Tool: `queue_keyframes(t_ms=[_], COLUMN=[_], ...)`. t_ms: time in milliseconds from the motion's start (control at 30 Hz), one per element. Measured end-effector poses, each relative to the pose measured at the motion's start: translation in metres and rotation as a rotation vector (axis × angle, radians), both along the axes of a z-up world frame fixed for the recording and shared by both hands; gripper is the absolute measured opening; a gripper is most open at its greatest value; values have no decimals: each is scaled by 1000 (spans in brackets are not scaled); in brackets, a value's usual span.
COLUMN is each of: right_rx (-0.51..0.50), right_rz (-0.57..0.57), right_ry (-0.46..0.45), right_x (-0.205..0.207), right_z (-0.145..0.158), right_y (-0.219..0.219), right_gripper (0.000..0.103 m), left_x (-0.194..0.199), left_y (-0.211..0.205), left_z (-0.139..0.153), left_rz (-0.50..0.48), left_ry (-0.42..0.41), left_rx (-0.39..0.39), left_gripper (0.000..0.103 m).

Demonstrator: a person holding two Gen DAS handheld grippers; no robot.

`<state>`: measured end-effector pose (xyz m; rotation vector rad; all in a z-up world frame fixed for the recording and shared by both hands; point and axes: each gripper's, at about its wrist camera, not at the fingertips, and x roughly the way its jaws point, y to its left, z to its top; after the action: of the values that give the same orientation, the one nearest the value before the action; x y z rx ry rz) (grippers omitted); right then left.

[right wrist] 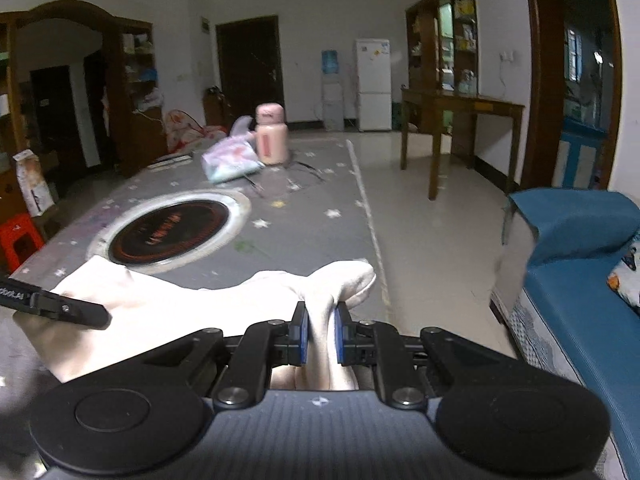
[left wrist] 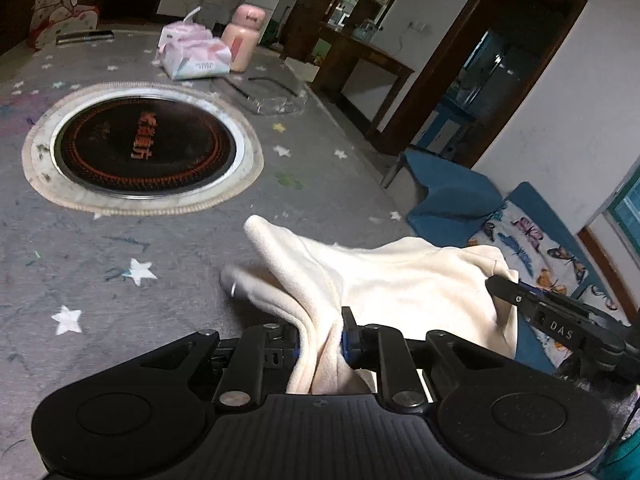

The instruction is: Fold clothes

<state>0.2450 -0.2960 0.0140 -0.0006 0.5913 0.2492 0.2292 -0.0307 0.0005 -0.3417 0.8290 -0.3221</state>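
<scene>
A cream fleece garment hangs stretched between both grippers above the near edge of the grey star-patterned table. My left gripper is shut on a bunched edge of it. My right gripper is shut on another bunched edge of the garment. The right gripper shows in the left wrist view at the right. The left gripper shows in the right wrist view at the left. The part of the garment below the fingers is hidden.
A round black induction hob is set in the table's middle. A tissue pack and a pink bottle stand at the far end. A blue sofa with a butterfly cloth is at the right. A wooden desk stands beyond.
</scene>
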Motion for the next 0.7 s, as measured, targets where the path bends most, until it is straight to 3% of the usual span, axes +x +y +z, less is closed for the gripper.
queue_keyframes(t_ms=[200,267,367,500,567,700], right_rx=[-45,-58,-61,-33,-20,7], right_rz=[-42,-62,-81,-41,-15,36], right_ry=[57,54,41,45,53,70], right_x=[19,20,18,17,18,22], right_z=[-33,-37,-34,-31,-32,-33], right_y=[-3,-6,-9,-6,-2,7], right_gripper=[15,16,17,19,25,27], left_x=[6,4,2,4,6,11], left_y=[-1,2,6,10,10,2], left_z=[-22,-22,-19,-11,-6,0], left_rz=[-3,6,22,53,60,34], left_ry=[35,26,1,-28,-37,-55], left_rx=[59,77,116,139,135,129], left_gripper=[27,41,46,47,47,47])
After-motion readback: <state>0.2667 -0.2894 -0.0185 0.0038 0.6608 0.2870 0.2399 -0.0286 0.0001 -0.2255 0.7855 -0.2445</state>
